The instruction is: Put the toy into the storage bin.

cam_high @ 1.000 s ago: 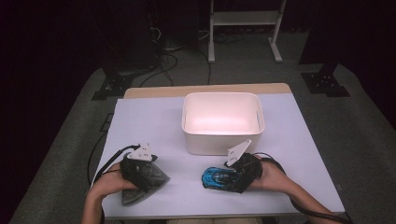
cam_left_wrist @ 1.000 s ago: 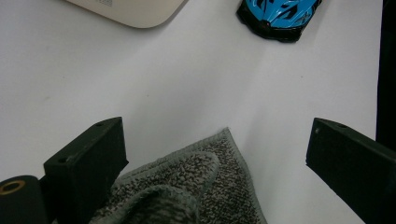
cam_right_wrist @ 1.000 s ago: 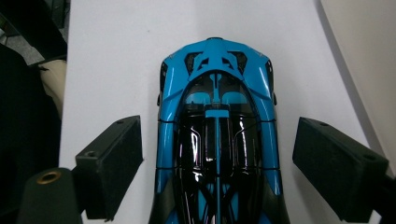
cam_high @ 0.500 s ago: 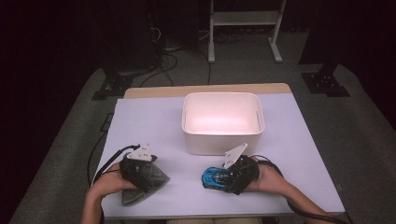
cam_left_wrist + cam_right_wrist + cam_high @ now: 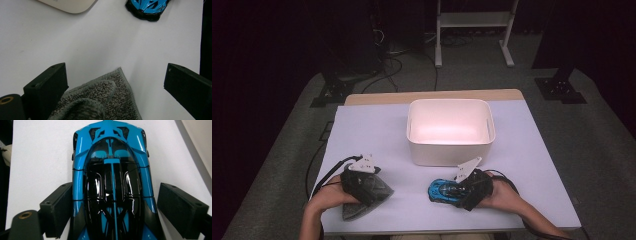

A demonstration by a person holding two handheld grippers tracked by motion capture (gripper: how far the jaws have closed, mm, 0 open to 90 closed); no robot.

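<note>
The toy car (image 5: 112, 185) is bright blue with a shiny black top and thin blue lines running along it. The cloth (image 5: 100, 100) near the car is grey with lots of tiny dark and light speckles. The tub (image 5: 450, 131) behind the car is creamy white. The surface (image 5: 537, 165) under the car is plain white. Both tongs have black jaws.
</note>
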